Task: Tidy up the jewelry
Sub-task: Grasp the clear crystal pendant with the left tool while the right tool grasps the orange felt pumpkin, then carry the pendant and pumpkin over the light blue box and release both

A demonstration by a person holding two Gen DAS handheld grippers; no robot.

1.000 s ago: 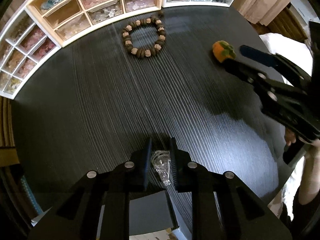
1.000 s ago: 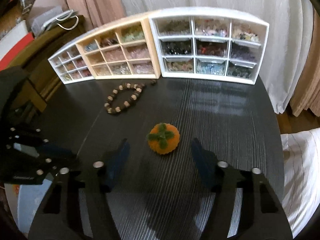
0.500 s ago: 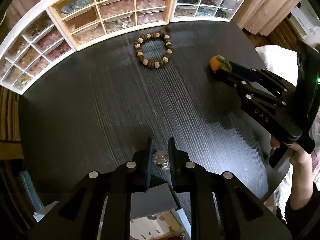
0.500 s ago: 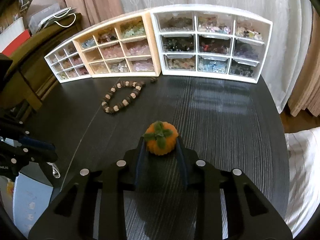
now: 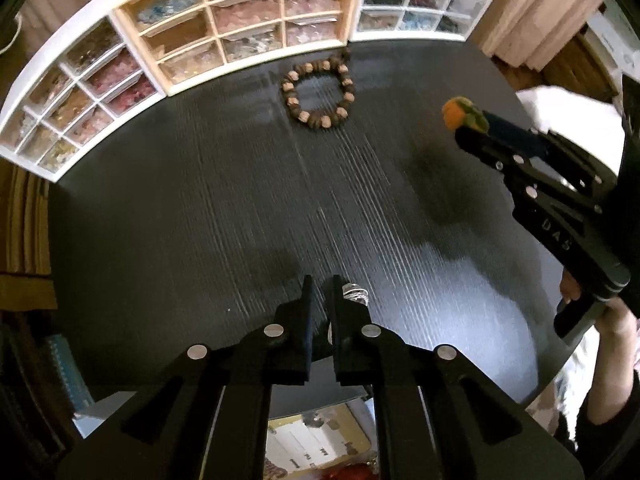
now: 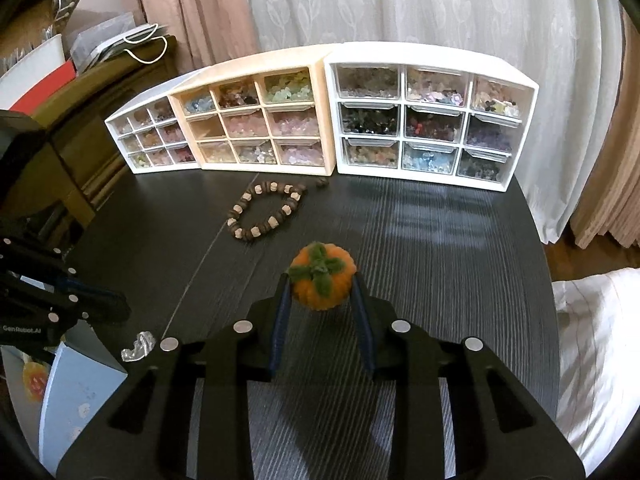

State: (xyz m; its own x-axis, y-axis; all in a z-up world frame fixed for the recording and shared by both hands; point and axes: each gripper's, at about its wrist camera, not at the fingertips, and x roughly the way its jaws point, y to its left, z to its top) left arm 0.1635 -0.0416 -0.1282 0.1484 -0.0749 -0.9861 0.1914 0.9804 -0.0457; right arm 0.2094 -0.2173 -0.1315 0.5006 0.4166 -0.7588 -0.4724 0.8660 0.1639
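My right gripper is shut on an orange felt pumpkin with green leaves and holds it above the black table; the pumpkin also shows in the left wrist view. My left gripper has its jaws nearly closed with nothing between them. A small clear-silver jewelry piece lies on the table just right of its right finger, and shows in the right wrist view. A brown and tan bead bracelet lies near the drawers.
Three drawer cabinets of beads stand along the table's far edge: white, cream and white. A pale blue box sits at the table's near left edge. Curtains hang behind.
My right gripper closed on the pumpkin and lifted it off the table. My left gripper narrowed and shifted left, so the clear piece now lies outside its right finger.
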